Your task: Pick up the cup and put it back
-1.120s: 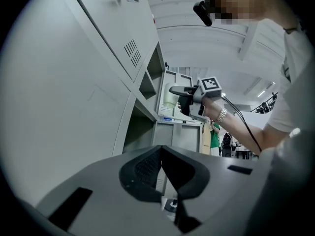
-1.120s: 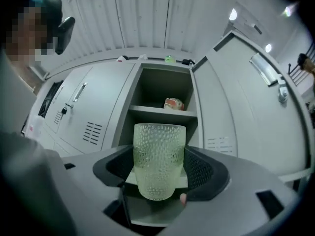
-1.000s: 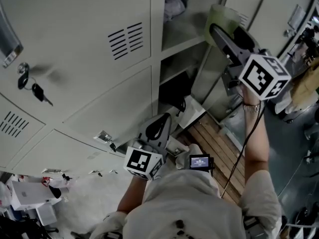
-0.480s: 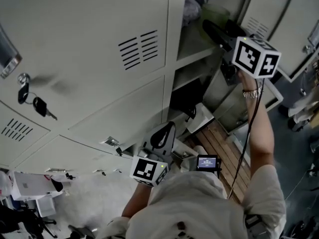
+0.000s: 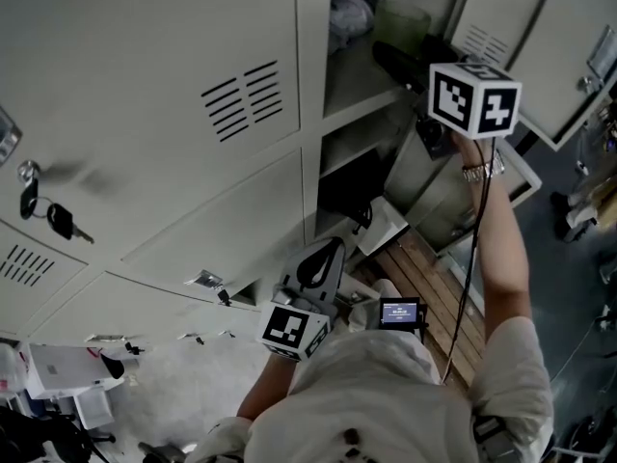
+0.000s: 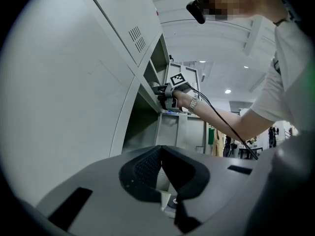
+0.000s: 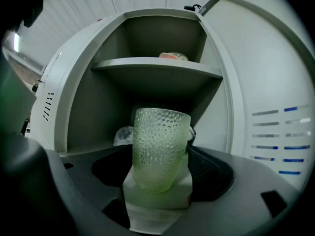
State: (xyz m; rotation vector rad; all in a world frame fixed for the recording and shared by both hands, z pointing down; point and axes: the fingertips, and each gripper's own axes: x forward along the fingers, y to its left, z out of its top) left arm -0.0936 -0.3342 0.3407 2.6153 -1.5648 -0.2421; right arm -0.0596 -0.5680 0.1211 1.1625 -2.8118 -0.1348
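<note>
Cup clamped upright in right gripper before open locker; best set down level, clear of shelf, before release. Left gripper closed, empty.

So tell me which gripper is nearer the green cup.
Right. The right gripper holds the green cup between its fingers, up at the open locker. The left gripper hangs low, well below the cup and apart from it, shut on nothing.
</note>
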